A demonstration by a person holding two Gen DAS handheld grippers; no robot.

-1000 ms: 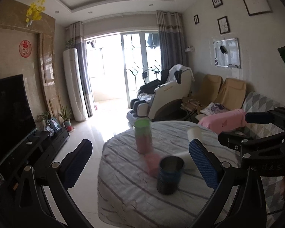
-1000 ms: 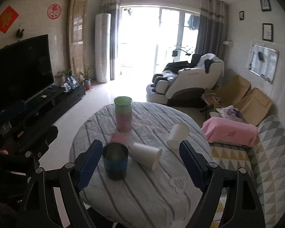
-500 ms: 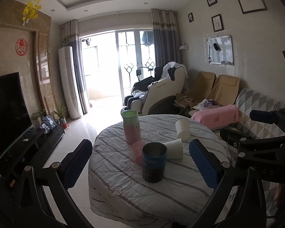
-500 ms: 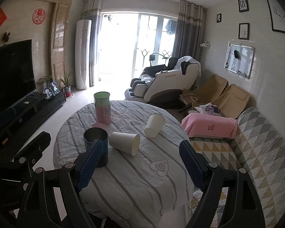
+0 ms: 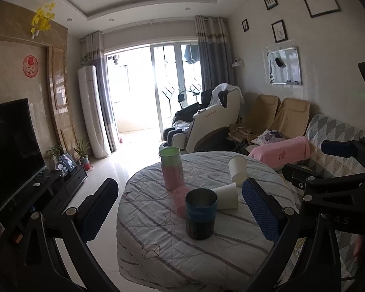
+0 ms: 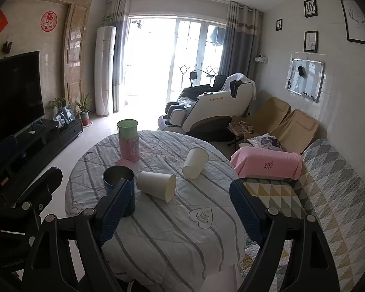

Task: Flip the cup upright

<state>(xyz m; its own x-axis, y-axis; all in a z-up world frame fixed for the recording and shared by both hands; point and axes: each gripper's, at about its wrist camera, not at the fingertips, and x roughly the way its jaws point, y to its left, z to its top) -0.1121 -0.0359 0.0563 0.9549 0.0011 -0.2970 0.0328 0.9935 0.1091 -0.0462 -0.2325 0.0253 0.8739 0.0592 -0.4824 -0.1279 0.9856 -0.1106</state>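
Cups crowd the round table (image 5: 206,255), which we see first from the left wrist under a striped grey quilt. Our left gripper (image 5: 180,206) hangs above the near edge with its jaws spread wide, nothing between them. Nearest stands a blue metal cup (image 5: 201,213), upright, mouth open to us. Just behind it on the left a small pink cup (image 5: 180,200) lies low, partly hidden. To the right a white paper cup (image 5: 226,196) lies on its side, mouth turned right. Farther right a second paper cup (image 5: 238,169) rests tilted, rim down. At the far left stands a tall pink-and-green tumbler (image 5: 172,168), upright. Our right gripper (image 5: 340,160) shows at the right edge, over the sofa side.

From the right wrist, our right gripper (image 6: 180,206) also has its jaws held wide apart, empty, over the near part of the table (image 6: 182,243). The blue metal cup (image 6: 118,182) sits behind the left finger. Just right of it lies the white paper cup (image 6: 157,185), on its side, mouth toward the right and near. Beyond, the second paper cup (image 6: 195,162) leans rim down. The tall tumbler (image 6: 128,140) stands at the far left, the pink cup (image 6: 124,163) just before it. A pink towel (image 6: 267,166) drapes the sofa (image 6: 333,194) at right.
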